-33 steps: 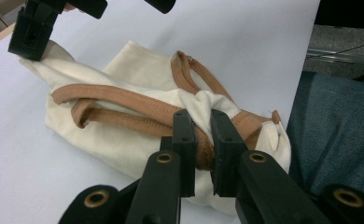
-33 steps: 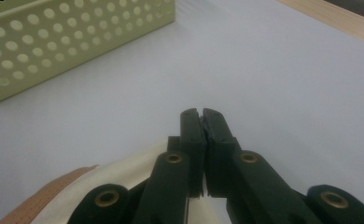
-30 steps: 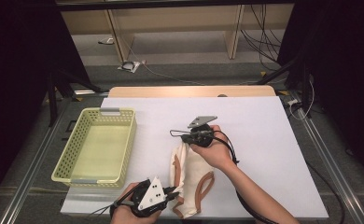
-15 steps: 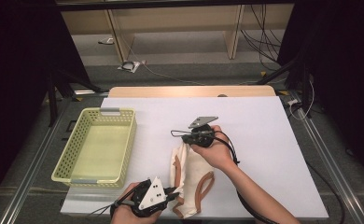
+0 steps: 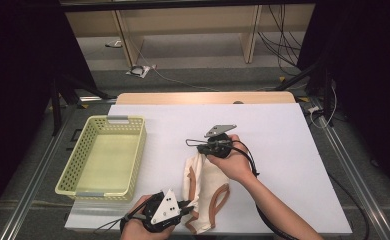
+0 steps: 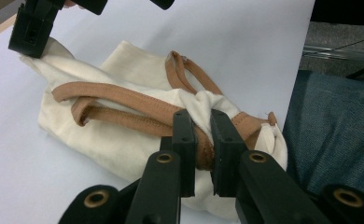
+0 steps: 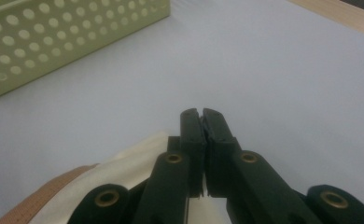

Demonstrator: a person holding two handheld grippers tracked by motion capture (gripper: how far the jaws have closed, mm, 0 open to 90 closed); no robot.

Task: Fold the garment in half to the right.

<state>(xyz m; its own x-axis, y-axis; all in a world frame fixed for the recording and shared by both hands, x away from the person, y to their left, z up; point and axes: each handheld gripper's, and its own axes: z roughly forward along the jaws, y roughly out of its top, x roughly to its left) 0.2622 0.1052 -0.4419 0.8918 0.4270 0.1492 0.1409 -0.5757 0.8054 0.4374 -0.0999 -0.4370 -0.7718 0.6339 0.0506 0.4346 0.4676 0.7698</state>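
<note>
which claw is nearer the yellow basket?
Left, narrowly. The left claw sits just off the yellow basket's near right corner, shut on the cloth bag; the right claw is farther right, mid-table.

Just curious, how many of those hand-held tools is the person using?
2: left tool clamps the cloth bag at its near end; right tool sits at its far end.

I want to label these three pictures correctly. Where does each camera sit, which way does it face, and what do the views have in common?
High view: above the person's side, facing forward and down on the table; both forearms and hands, left tongs, right tongs.
Left gripper view: on the left tongs, facing along its jaws, shut on the brown strap of the cloth bag.
Right gripper view: on the right tongs, jaws closed, facing the basket.
Shared: all three show the bag; high and right views show the basket.
</note>
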